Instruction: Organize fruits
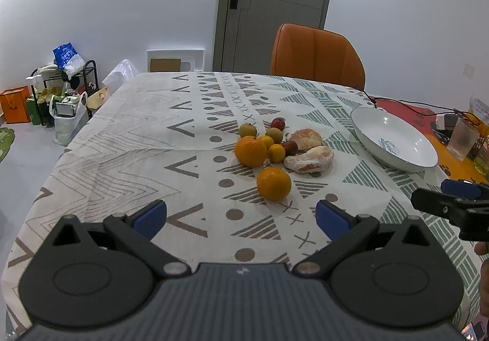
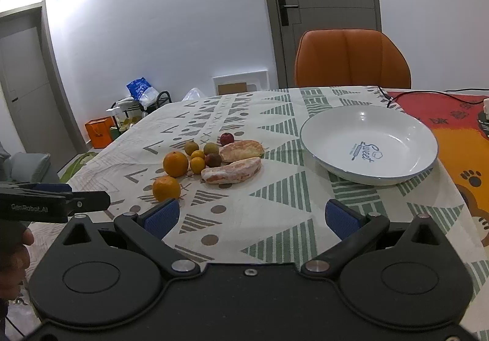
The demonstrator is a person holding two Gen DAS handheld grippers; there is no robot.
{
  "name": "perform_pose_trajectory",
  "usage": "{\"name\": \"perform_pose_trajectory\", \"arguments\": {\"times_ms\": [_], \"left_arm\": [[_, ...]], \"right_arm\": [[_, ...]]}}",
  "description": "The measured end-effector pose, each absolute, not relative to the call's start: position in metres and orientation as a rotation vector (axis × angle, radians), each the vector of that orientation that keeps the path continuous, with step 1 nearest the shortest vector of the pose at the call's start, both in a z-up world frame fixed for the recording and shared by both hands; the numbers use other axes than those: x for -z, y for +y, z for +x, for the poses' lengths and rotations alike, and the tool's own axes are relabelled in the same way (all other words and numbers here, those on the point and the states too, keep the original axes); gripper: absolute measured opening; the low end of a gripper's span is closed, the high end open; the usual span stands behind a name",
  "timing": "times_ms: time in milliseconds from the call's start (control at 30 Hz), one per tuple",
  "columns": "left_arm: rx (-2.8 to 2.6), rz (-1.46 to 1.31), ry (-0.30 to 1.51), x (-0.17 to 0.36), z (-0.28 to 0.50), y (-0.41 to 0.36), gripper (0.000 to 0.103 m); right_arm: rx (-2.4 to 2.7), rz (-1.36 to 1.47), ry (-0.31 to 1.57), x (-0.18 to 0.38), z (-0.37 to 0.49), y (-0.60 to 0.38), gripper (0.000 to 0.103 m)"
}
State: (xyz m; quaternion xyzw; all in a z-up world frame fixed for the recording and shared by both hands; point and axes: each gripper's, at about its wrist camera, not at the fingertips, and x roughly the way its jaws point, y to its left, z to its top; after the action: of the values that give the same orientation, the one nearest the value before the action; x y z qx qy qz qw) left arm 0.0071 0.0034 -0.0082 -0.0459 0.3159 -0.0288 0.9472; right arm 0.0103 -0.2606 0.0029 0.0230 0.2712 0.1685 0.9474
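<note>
A cluster of fruit lies on the patterned tablecloth: two large oranges [image 1: 273, 183] [image 1: 250, 150], small yellow citrus [image 1: 276, 152], small red fruits [image 1: 278, 123], greenish fruits [image 1: 247, 130] and two peeled pomelo pieces [image 1: 309, 159] [image 1: 305, 138]. The near orange shows in the right wrist view [image 2: 166, 188], as does the near pomelo piece [image 2: 232, 171]. An empty white plate [image 1: 421, 154] [image 2: 406, 176] sits to their right. My left gripper [image 1: 241, 217] is open and empty, short of the near orange. My right gripper [image 2: 250, 217] is open and empty, near the plate; it also shows at the right edge of the left wrist view [image 1: 452, 200].
An orange chair [image 1: 318, 55] stands behind the table's far edge. A cable [image 1: 406, 102], a plastic cup [image 1: 463, 137] and small items lie on an orange mat at the right. Bags and a rack [image 1: 61, 90] stand on the floor at the left.
</note>
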Motion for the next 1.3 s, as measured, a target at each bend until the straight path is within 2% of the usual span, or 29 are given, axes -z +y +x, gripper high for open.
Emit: {"name": "perform_pose_trajectory", "arguments": {"times_ms": [1300], "left_arm": [[0.073,-0.139,0.651,0.017,0.021,0.003,0.102]], "right_arm": [[-0.339,0.025,0.567,0.007,0.026,-0.257,0.103]]}}
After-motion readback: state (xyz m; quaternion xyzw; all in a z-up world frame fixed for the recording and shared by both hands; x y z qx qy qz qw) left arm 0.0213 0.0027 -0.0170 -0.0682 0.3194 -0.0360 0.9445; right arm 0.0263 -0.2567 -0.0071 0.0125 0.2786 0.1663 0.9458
